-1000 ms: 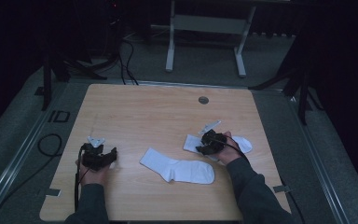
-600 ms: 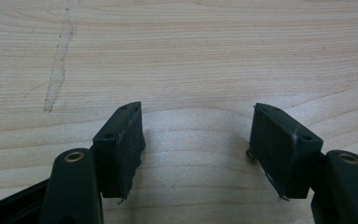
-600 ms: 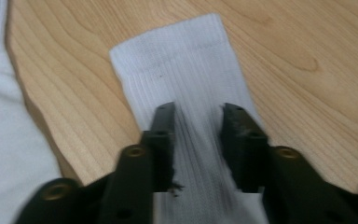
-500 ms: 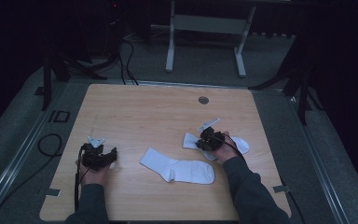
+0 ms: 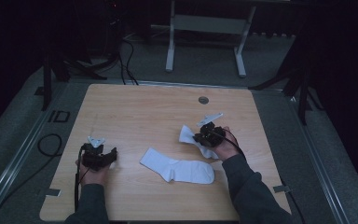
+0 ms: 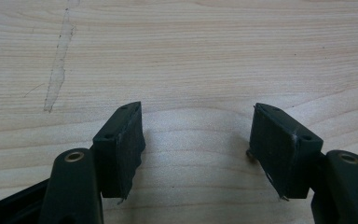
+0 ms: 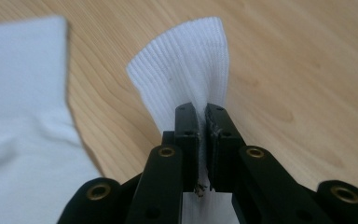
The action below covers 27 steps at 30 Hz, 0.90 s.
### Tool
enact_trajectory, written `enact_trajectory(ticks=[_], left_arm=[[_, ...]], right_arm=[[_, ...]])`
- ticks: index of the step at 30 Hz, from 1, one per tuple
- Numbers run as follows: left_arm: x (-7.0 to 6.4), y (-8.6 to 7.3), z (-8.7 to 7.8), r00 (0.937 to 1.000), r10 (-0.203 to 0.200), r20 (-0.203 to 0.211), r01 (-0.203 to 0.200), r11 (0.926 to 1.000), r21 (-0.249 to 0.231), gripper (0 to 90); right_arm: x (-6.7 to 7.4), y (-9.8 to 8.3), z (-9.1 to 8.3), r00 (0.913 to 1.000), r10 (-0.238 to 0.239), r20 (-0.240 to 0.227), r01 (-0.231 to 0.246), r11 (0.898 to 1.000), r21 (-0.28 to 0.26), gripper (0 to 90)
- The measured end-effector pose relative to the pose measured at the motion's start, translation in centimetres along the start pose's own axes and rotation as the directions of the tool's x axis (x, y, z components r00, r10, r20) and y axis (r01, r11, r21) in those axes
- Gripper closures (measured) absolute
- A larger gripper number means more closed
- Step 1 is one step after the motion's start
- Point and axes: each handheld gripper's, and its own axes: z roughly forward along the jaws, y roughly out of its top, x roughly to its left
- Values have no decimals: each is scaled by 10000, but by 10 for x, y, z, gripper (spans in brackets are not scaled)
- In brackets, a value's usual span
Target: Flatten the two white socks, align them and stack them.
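1. The right claw [image 7: 202, 122] has just been closing; it now pinches the ribbed cuff of a white cotton sock [image 7: 186, 65].
2. That sock [image 5: 193, 138] hangs right of a second flat white sock [image 5: 177, 167] on the pale wooden tabletop [image 5: 140, 116].
3. The left claw [image 6: 196, 140] gapes empty, near-left.
4. The thin pinch may slip under the sock's weight.

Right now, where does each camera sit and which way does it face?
High view: fixed above the person's side, looking forward and down on the wooden table; forearms enter from below with the left gripper and right gripper.
Left gripper view: rides the left gripper, facing bare tabletop between open jaws.
Right gripper view: rides the right gripper, jaws just closed on the held sock.
Shared: high and right gripper views both show the flat sock.
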Motion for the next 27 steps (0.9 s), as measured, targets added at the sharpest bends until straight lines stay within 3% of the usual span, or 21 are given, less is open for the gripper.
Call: enact_trajectory(ticks=[8,20,23,27], left_arm=[[0,0,0,10000,5,4,-5,10000,-2,351],[-1,-1,-1,10000,15,7,-15,10000,4,361],[-2,-1,-2,10000,15,5,-15,10000,25,398],[-6,0,-7,9998,166,117,-168,9996,216,535]], right_arm=[[19,15,-25,9991,-386,-183,375,9978,-544,840],[47,26,-43,9977,-620,-270,601,9958,-686,840],[51,29,-46,9971,-728,-214,712,9950,-703,839],[54,35,-51,9957,-916,-153,902,9930,-760,840]])
